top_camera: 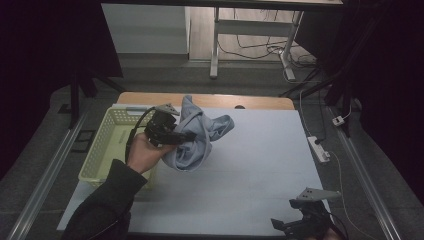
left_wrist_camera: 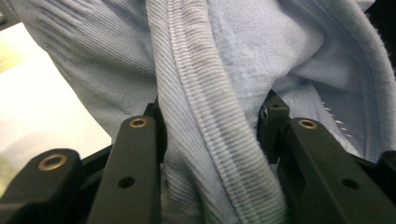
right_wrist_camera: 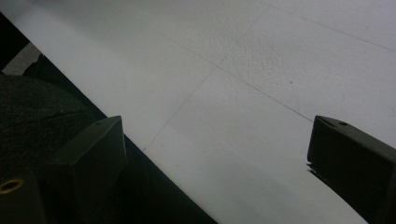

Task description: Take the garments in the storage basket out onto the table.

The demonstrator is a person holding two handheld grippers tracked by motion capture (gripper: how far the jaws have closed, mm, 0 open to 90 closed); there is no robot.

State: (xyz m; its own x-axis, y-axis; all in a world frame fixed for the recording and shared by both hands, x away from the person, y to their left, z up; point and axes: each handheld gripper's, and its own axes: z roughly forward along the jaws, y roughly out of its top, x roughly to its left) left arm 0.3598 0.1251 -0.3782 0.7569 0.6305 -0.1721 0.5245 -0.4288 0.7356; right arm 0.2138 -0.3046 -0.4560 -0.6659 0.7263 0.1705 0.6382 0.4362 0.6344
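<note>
High view: the left gripper [top_camera: 186, 136] is seen clenched on a light blue garment [top_camera: 197, 134], which is held bunched above the white table sheet [top_camera: 250, 165], just right of a pale yellow basket [top_camera: 107, 145]; the right gripper [top_camera: 284, 225] is seen at the near edge.

Left gripper view: a ribbed seam is shown pinched between both jaws.

Right gripper view: jaws are shown released, wide apart over bare sheet. No legible writing is seen.
</note>
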